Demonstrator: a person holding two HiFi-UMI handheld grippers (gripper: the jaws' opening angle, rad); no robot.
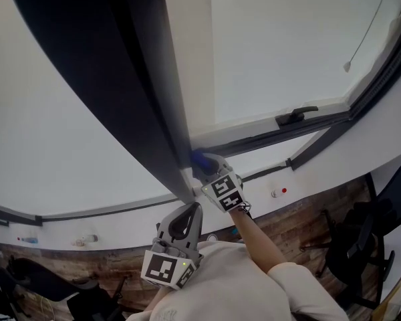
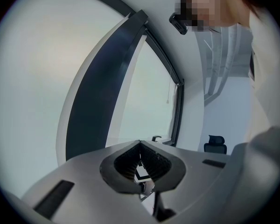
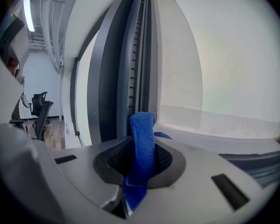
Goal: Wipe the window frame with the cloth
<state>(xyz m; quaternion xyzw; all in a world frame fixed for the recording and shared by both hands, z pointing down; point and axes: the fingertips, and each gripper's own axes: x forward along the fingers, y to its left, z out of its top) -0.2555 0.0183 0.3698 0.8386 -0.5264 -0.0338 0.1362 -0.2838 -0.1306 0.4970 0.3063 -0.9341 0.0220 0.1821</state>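
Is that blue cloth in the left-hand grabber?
No, the blue woven cloth is pinched in the right gripper, while the left gripper has shut jaws with nothing between them.

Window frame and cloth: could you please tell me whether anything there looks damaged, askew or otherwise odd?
Nothing stands out. The blue cloth is clamped in the right gripper, close against the dark window frame, which shows no damage. The left gripper is shut, empty and away from the frame.
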